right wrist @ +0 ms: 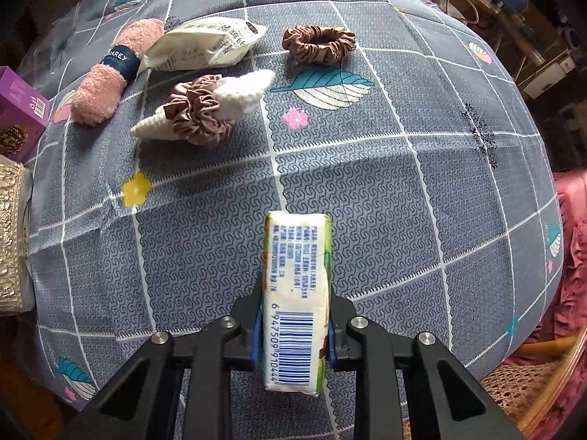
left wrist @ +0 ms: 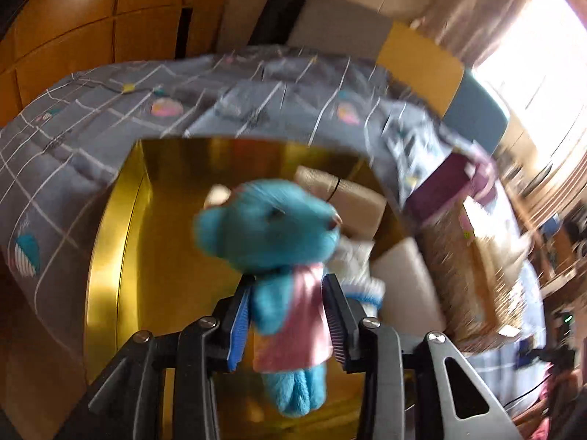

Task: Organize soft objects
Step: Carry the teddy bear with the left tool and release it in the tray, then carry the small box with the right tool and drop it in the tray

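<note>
Left gripper (left wrist: 288, 324) half-open, blue plush bear (left wrist: 273, 245) slipping into gold box (left wrist: 121, 227); right gripper (right wrist: 293, 333) clamps tissue pack (right wrist: 297, 293), boxing next.

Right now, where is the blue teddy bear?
In the left wrist view, the blue teddy bear sits centre frame between the left gripper's jaws, above the open gold box on the grey bedspread.
</note>
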Tool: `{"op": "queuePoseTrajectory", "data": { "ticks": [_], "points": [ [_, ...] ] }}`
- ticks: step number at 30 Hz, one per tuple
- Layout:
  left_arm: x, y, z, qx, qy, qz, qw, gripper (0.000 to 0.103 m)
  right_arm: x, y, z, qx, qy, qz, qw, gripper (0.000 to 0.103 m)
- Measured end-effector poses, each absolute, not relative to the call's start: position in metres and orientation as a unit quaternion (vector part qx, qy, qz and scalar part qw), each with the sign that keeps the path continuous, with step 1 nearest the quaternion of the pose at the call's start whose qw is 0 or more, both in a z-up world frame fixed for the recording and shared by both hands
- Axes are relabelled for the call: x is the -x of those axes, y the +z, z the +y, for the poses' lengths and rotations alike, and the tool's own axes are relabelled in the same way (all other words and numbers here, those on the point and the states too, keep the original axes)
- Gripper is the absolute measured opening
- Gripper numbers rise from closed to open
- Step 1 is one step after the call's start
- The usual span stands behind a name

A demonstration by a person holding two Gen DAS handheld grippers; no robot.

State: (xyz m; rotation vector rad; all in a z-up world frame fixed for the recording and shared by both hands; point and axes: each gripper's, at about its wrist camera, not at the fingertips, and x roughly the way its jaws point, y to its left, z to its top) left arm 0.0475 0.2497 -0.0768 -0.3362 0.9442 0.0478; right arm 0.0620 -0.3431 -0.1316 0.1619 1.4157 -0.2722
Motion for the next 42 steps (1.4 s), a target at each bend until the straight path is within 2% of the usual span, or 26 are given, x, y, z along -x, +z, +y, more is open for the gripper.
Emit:
{"op": "queuePoseTrajectory", "data": {
  "ticks": [6, 13, 23, 34, 42],
  "points": [
    [-0.031, -0.087, 0.244, 0.144, 0.042, 0.453, 0.879, 0.045, -0.048, -0.106, -0.351, -0.090, -0.127, 0.617, 0.772, 0.025],
    [-0.015, -0.069, 0.243, 0.130, 0.070, 0.420, 0.896, 0.046, -0.036, -0.082, -0.364, -0.110, -0.150, 0.582, 0.791, 0.024],
    [-0.005, -0.052, 0.224, 0.092, 0.060, 0.400, 0.910, 0.046, -0.099, -0.050, -0.334, -0.105, -0.125, 0.544, 0.823, 0.024],
    [0.000, -0.046, 0.214, 0.080, 0.038, 0.393, 0.915, 0.046, -0.192, 0.026, -0.188, -0.048, 0.022, 0.462, 0.885, 0.024],
    [0.002, -0.050, 0.215, 0.076, 0.025, 0.395, 0.915, 0.046, -0.189, 0.075, -0.033, -0.008, 0.239, 0.386, 0.891, 0.025]
  ]
}}
